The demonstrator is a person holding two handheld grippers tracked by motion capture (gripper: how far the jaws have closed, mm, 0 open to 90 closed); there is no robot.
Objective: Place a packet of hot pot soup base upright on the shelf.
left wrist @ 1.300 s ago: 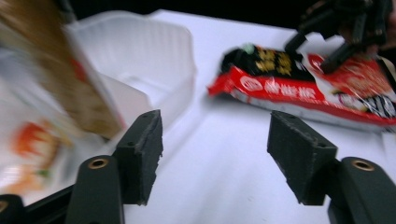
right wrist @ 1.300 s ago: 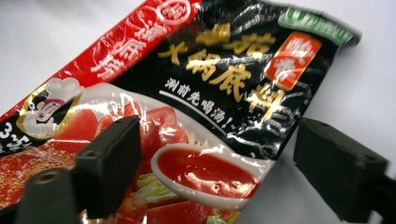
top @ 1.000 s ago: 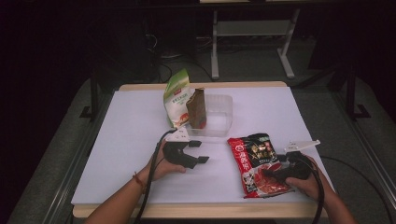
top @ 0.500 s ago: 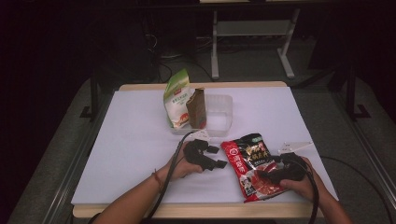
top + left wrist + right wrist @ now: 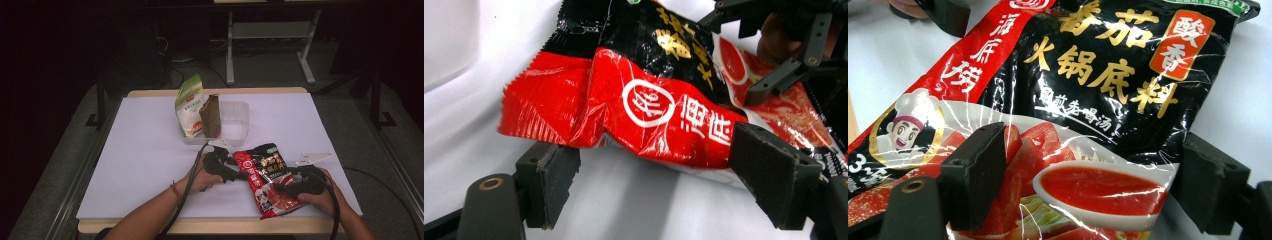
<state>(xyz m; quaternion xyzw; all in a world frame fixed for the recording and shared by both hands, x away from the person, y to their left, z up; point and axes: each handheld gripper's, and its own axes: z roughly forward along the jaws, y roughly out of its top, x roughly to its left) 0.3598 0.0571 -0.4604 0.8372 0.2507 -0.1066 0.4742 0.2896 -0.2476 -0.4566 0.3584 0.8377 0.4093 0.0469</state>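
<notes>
Gripper jaws left [image 5: 651, 187] have just been opening, empty, at the red sauce pouch [image 5: 265, 180] corner for a two-point lift; right gripper [image 5: 1083, 192] closing across its lower end, not yet clamped.

A green-white bag [image 5: 190, 107] and brown packet [image 5: 211, 116] stand in a clear tub [image 5: 239, 122].

A white sheet covers the worktop [image 5: 150, 150], whose pale wooden edge shows along the top and bottom of the sheet. Grey carpeted floor [image 5: 60, 170] surrounds it at the left and right of the frame. At upper centre stands a light metal frame [image 5: 270, 35] on splayed feet, with dark cables [image 5: 175, 60] coiled beside it. The upper corners lie in deep shadow.
</notes>
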